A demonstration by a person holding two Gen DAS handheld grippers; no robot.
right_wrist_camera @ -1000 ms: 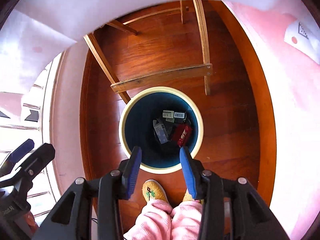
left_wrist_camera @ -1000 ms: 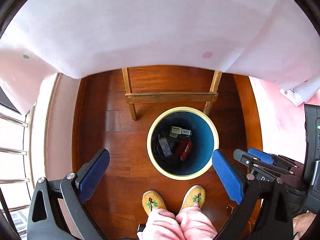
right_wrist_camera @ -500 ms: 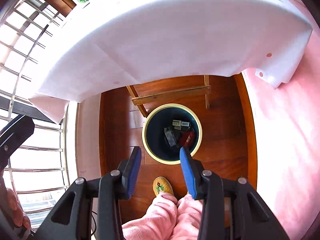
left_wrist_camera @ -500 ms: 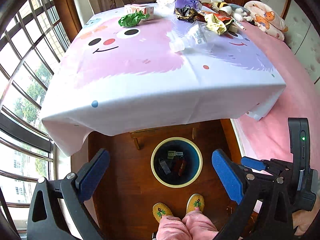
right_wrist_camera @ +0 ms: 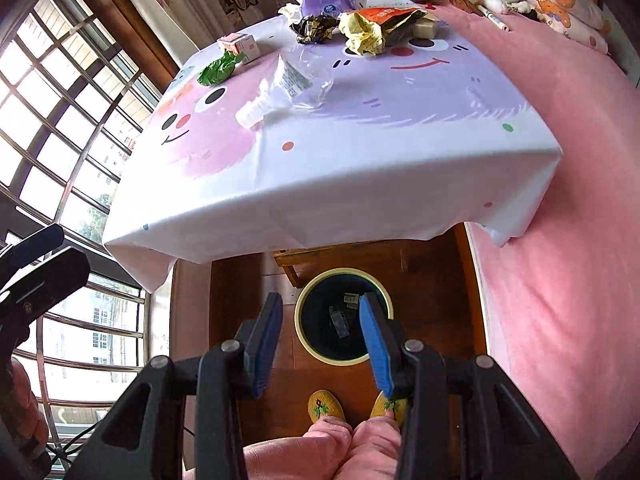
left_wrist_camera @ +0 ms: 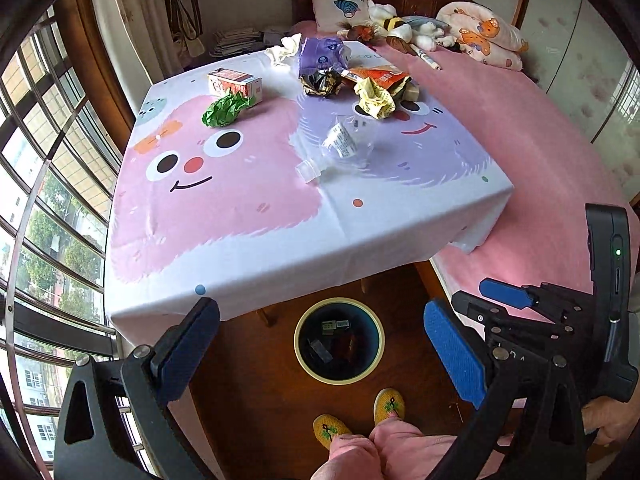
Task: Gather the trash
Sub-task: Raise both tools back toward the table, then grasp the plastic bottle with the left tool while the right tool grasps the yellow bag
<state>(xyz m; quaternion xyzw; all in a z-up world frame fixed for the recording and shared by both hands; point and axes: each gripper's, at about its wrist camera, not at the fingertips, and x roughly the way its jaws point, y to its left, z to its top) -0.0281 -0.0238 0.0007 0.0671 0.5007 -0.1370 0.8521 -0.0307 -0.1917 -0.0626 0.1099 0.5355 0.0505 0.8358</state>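
A: Where does the trash sit?

B: Most of it lies on the table (left_wrist_camera: 248,240) under the cartoon cloth. A crushed clear plastic bottle (left_wrist_camera: 340,148) lies on its side near the middle, long axis slanting, its white cap end toward the near left and its base toward the far right. In the right wrist view the same bottle (right_wrist_camera: 292,88) points its cap toward the near left too.

A: And the rest?

B: A green crumpled wrapper (left_wrist_camera: 226,110) lies touching a small carton (left_wrist_camera: 236,84) at the far left. The carton lies flat, long side running left to right. Farther right sit a dark foil ball (left_wrist_camera: 322,82), a yellow crumpled paper (left_wrist_camera: 374,100), an orange packet (left_wrist_camera: 380,76), a purple bag (left_wrist_camera: 322,54) and a white tissue wad (left_wrist_camera: 286,50).

A: The bin?

B: The round bin (left_wrist_camera: 339,376) stands upright on the wooden floor, just beyond the person's yellow slippers (left_wrist_camera: 390,404), partly under the table's near edge. A few boxes and wrappers lie at its bottom.

A: The grippers?

B: The left gripper (left_wrist_camera: 320,348) has its blue pads spread wide, nothing between them. The right gripper (right_wrist_camera: 320,344) has its pads (right_wrist_camera: 266,344) parted about halfway, also holding nothing. Both hang above the floor, aimed steeply down, with the bin framed between their fingers.

A: To the right?

B: A pink bed (left_wrist_camera: 540,160), with soft toys at its far end.
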